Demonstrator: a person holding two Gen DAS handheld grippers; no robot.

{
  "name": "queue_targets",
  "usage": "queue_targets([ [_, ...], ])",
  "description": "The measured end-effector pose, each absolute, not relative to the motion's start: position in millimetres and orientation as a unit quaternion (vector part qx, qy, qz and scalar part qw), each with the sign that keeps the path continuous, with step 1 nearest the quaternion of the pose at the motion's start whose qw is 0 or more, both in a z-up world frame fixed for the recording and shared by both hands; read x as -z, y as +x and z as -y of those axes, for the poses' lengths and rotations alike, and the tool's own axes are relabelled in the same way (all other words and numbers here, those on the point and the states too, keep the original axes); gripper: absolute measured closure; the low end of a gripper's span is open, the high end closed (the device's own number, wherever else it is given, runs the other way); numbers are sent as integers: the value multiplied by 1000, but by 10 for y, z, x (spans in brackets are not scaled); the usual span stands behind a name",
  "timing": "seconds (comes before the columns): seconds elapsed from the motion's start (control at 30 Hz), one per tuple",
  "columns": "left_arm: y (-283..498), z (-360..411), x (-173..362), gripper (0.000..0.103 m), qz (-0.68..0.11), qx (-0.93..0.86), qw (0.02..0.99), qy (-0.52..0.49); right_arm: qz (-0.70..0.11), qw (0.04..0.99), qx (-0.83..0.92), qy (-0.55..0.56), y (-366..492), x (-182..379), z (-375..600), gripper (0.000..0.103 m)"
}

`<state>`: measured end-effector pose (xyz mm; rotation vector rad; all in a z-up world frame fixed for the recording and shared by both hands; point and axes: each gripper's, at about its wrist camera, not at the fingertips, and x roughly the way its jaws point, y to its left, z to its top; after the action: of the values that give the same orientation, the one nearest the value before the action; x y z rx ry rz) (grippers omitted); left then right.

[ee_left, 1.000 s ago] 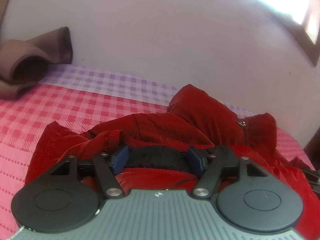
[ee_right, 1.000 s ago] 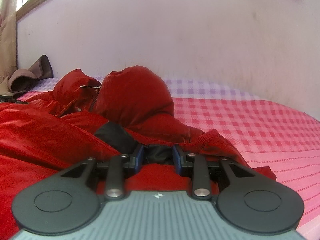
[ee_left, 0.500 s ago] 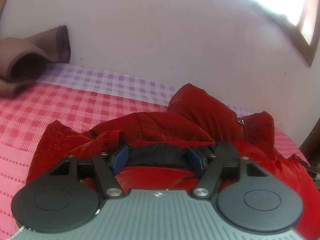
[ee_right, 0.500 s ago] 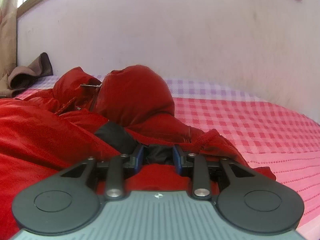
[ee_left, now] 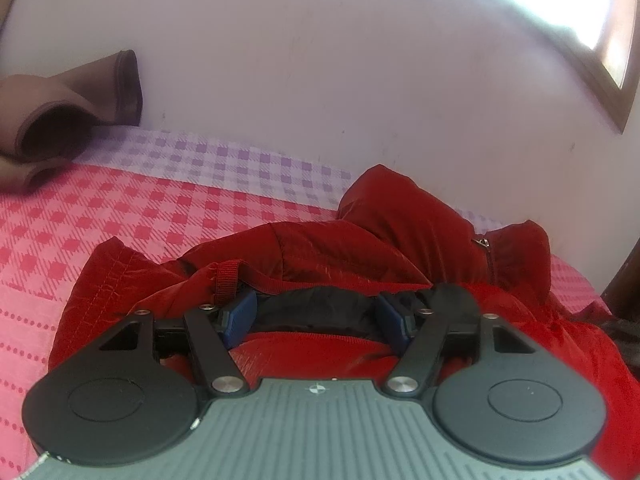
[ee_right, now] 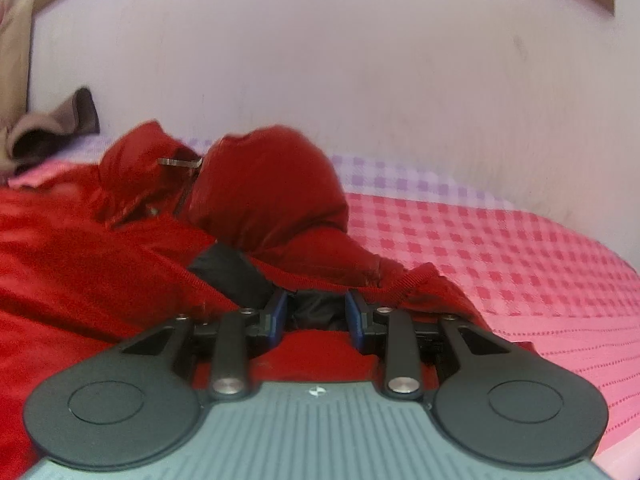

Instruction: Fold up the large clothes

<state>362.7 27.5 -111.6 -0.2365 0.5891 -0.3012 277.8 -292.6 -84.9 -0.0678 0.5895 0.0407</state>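
Both wrist cameras sat low, close over the red jacket (ee_left: 360, 248) (ee_right: 120, 264), facing the wall (ee_left: 320, 60) (ee_right: 360, 60) beyond.

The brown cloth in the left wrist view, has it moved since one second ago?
No real move: the brown cloth lies at the same spot against the wall, on the checked bedsheet.

Red jacket (ee_right: 100, 256) on checked bedspread (ee_right: 500, 248), black lining bunched between right gripper (ee_right: 316, 316) jaws.
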Motion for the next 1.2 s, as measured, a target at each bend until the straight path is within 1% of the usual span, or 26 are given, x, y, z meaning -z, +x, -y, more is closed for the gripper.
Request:
queue_targets([
  [0.03,3627,-275,1115,36,-288,147,939,-115,-284,958,-14,-30,2735,762,2917,71],
  [0.13,3619,-265,1107,36,-287,148,940,-113,-225,973,-53,-16,2514,329,2769,70],
  [0.23,3615,-269,1104,36,-286,148,940,-114,-217,968,-129,1,2434,21,2474,71],
  [0.33,3608,-275,1102,36,-285,150,940,-115,-248,951,-181,-34,2513,80,2074,71],
  [0.43,3606,-289,1099,36,-282,152,939,-120,-282,939,-186,-63,2691,346,1843,72],
  [0.57,3594,-289,1087,36,-279,152,940,-122,-317,929,-185,-39,2877,574,1842,72],
  [0.8,3585,-249,1082,35,-280,146,943,-109,-303,934,-190,-3,2893,812,1907,73],
  [0.9,3591,-230,1088,34,-284,147,943,-96,-308,932,-193,3,2917,782,1948,72],
  [1.0,3587,-249,1095,33,-284,148,942,-96,-325,919,-211,75,2907,589,2207,69],
  [1.07,3582,-264,1099,33,-283,149,942,-97,-291,933,-182,105,2755,362,2448,69],
  [1.13,3575,-270,1102,33,-282,149,943,-98,-260,948,-147,107,2622,216,2719,69],
  [1.2,3572,-267,1102,33,-282,149,943,-97,-268,953,-102,102,2605,240,2983,69],
])
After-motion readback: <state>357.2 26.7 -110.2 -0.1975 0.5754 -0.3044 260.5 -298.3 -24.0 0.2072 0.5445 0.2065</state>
